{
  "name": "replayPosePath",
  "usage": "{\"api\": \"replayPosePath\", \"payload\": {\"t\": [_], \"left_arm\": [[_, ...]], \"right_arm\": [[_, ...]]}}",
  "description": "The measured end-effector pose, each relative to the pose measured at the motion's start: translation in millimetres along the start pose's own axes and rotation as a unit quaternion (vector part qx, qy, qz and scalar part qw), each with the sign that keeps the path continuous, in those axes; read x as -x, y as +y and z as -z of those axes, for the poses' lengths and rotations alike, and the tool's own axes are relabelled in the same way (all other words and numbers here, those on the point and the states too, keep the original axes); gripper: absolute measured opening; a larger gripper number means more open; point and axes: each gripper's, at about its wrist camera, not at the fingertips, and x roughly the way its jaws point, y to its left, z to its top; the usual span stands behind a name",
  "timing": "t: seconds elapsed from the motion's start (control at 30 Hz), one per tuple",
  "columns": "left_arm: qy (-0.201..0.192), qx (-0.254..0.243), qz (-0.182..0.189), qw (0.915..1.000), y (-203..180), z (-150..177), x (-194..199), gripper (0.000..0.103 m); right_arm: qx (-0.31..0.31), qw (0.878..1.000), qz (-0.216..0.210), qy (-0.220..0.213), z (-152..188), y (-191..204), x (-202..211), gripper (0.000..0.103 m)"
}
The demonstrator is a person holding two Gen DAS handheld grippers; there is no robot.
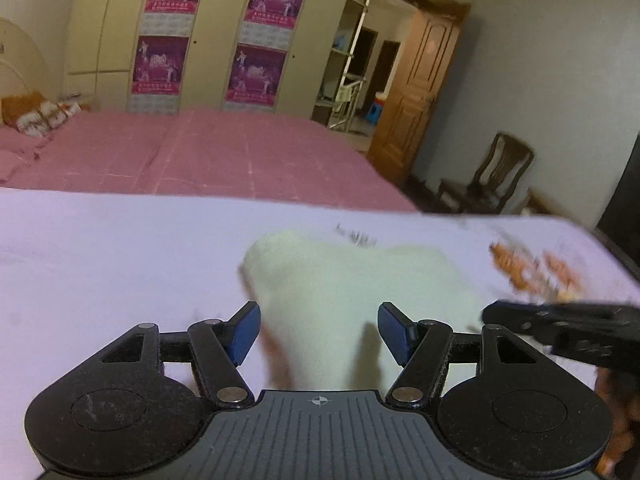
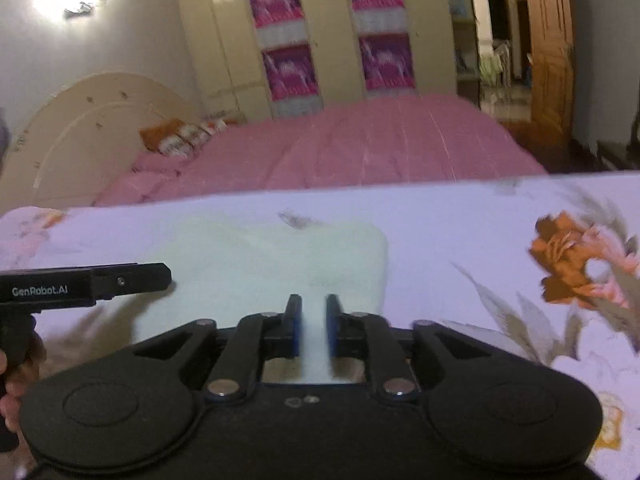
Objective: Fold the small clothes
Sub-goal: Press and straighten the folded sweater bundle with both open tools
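Note:
A small pale cream garment [image 1: 352, 288] lies on a light floral sheet [image 1: 100, 264]. My left gripper [image 1: 319, 332] is open, its blue pads on either side of the garment's near part, which runs between them. In the right wrist view the same garment [image 2: 280, 256] lies ahead. My right gripper [image 2: 313, 326] has its jaws close together with a strip of the garment between the pads. The right gripper's body also shows in the left wrist view [image 1: 560, 320], and the left gripper's body shows at the left edge of the right wrist view [image 2: 80, 286].
The sheet has orange flower prints [image 2: 568, 256] at the right. Beyond the sheet's far edge is a pink bed [image 1: 200, 152] with pillows [image 1: 36, 114]. A wardrobe with purple posters [image 1: 256, 40], a wooden door [image 1: 420, 92] and a chair [image 1: 492, 176] stand behind.

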Motion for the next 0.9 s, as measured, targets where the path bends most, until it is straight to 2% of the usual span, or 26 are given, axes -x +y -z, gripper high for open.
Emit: {"api": "replayPosePath", "payload": {"t": [0.07, 0.13, 0.23, 0.37, 0.53, 0.6, 0.7, 0.73, 0.77, 0.8, 0.83, 0.9], "left_arm": [[0.039, -0.018, -0.012, 0.9990, -4, 13, -10, 0.065], [0.032, -0.015, -0.016, 0.9993, -8, 16, -11, 0.065], [0.026, -0.032, -0.022, 0.9989, -18, 11, 7, 0.065], [0.027, -0.066, -0.017, 0.9973, -30, 27, 43, 0.065], [0.057, -0.062, -0.016, 0.9963, -36, 71, 73, 0.065], [0.053, -0.058, -0.021, 0.9967, -37, 86, 86, 0.065], [0.052, -0.057, -0.029, 0.9966, -37, 96, 103, 0.065], [0.051, -0.059, -0.034, 0.9964, -39, 98, 106, 0.067], [0.050, -0.060, -0.043, 0.9960, -39, 100, 107, 0.082], [0.051, -0.061, -0.061, 0.9949, -38, 100, 106, 0.091], [0.054, -0.063, -0.072, 0.9939, -37, 99, 106, 0.094], [0.050, -0.053, -0.066, 0.9952, -33, 95, 114, 0.094]], "right_arm": [[0.029, 0.999, -0.013, 0.009, 15, 12, 6, 0.016], [0.055, 0.998, 0.005, 0.030, 25, 18, -10, 0.014], [0.032, 0.999, 0.014, 0.033, 18, 19, -10, 0.014], [0.052, 0.998, 0.009, 0.022, 18, 27, 21, 0.019], [0.061, 0.996, -0.014, 0.063, 55, 32, 56, 0.018], [0.069, 0.994, -0.002, 0.082, 76, 36, 63, 0.018], [0.054, 0.996, 0.013, 0.070, 93, 33, 82, 0.019], [0.053, 0.996, 0.020, 0.067, 95, 33, 86, 0.021], [0.061, 0.996, 0.028, 0.065, 98, 36, 87, 0.025], [0.068, 0.995, 0.030, 0.065, 101, 40, 90, 0.027], [0.076, 0.995, 0.032, 0.064, 102, 43, 89, 0.032], [0.078, 0.994, 0.038, 0.071, 99, 47, 89, 0.034]]}}
